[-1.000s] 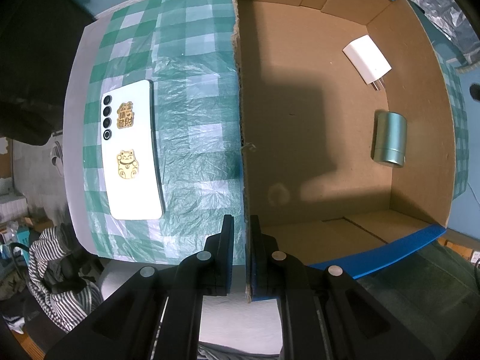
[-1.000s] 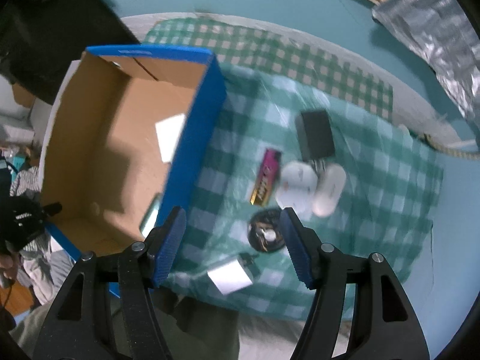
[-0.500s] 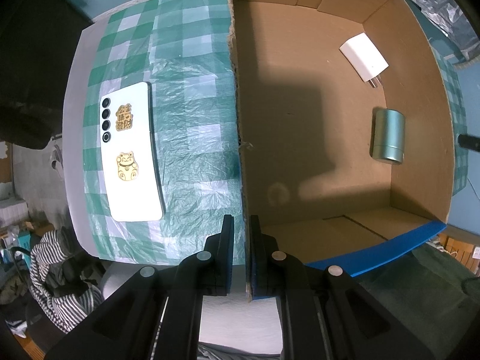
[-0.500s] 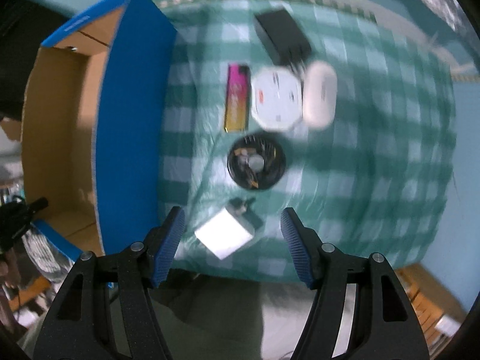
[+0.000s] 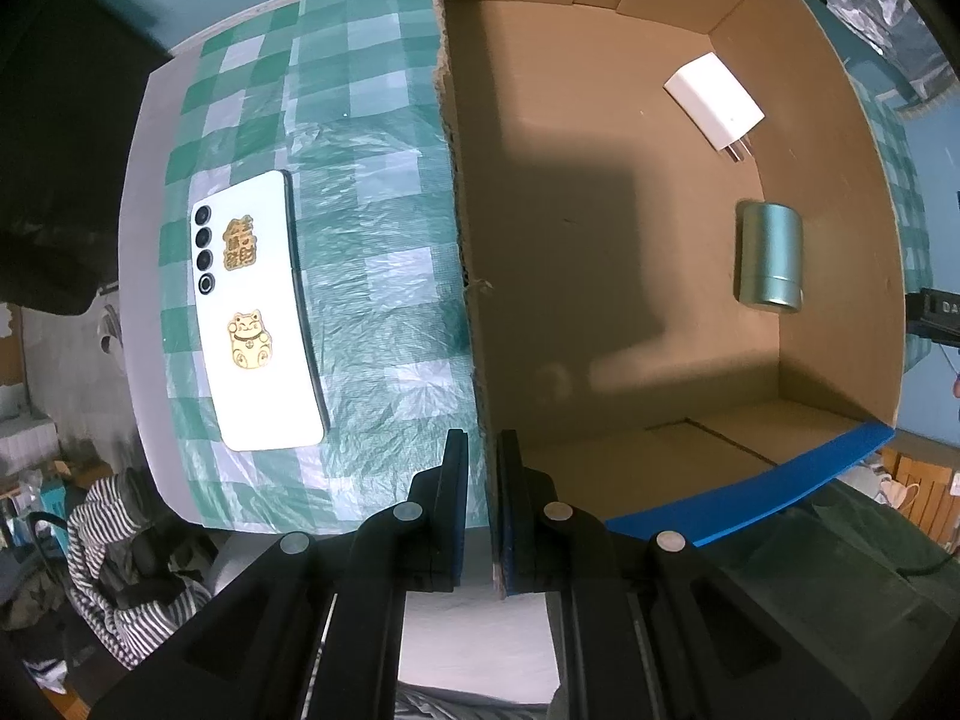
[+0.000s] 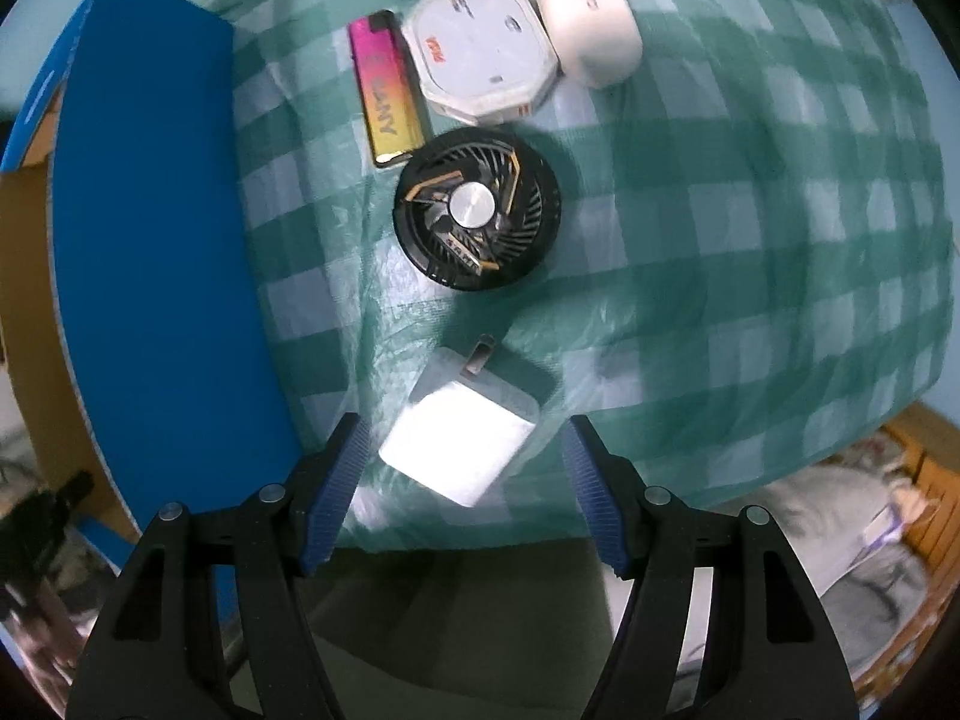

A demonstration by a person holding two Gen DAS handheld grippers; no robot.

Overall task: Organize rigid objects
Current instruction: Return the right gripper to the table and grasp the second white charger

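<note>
Two things, a white plug (image 5: 714, 101) and a green can (image 5: 770, 258), lie in the box (image 5: 600, 228) my left hand-held gripper (image 5: 483, 468) pinches by its wall, while my right hand-held gripper (image 6: 462, 468), jaws wide and empty, hovers over another charger (image 6: 459, 441) on the worktop (image 6: 750, 210), with the fan (image 6: 477, 207), lighter (image 6: 387, 90) and phone (image 5: 258, 312) left too.

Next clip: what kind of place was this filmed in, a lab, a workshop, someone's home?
Most likely a home. A table under a green checked cloth holds everyday things, such as a phone and a lighter, beside a cardboard box. Striped clothing lies heaped by the table.
</note>
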